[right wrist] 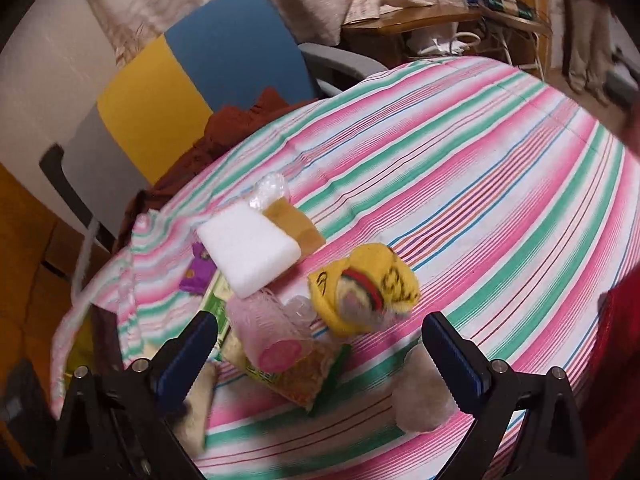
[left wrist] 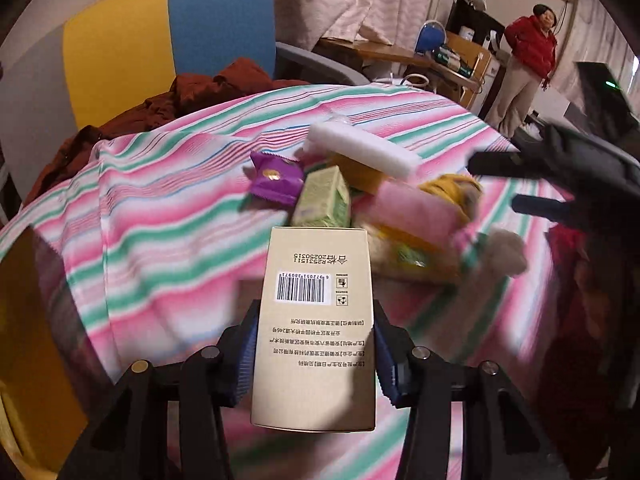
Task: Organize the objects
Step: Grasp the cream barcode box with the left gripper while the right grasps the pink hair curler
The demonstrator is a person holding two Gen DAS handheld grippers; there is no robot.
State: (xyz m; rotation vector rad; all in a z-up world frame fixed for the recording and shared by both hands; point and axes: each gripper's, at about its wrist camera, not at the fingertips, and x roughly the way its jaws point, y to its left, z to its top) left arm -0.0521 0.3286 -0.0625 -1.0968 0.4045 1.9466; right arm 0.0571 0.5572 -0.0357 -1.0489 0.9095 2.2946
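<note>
A tan carton (left wrist: 316, 320), printed w/ a barcode and small text, is clamped between the blue pads of the left claw (left wrist: 316, 354); it is held lengthwise along the fingers, above the striped cloth (left wrist: 168, 216) that covers the worktop. The carton's far end points toward a pile of objects near the middle of the worktop.

In the pile, as seen from the left wrist view: a purple snack packet (left wrist: 276, 180) at the left, a green box (left wrist: 324, 200) just beside it, a white foam block (left wrist: 364, 150) lying tilted on top of a yellow-brown item, a pink mesh-wrapped roll (left wrist: 412, 208), and a yellow plush toy (left wrist: 452, 190) at the right. Under the roll a snack bag (right wrist: 300, 376) w/ green edging is seen, and beige fluffy material (left wrist: 504, 252) lies at the near edge of the pile. Much of it is blurred.

The right claw (right wrist: 320, 344) is held w/ fingers wide apart, nothing between them; it is poised above the near side of the pile, w/ the pink roll and yellow plush between its fingers in the right wrist view. It also shows at the right of the left wrist view.

Behind the worktop a blue-and-yellow chair (left wrist: 168, 44) w/ rust-red fabric (left wrist: 192, 96) heaped on it is seen. A person in a red jacket (left wrist: 528, 60) stands in the bkgd.
</note>
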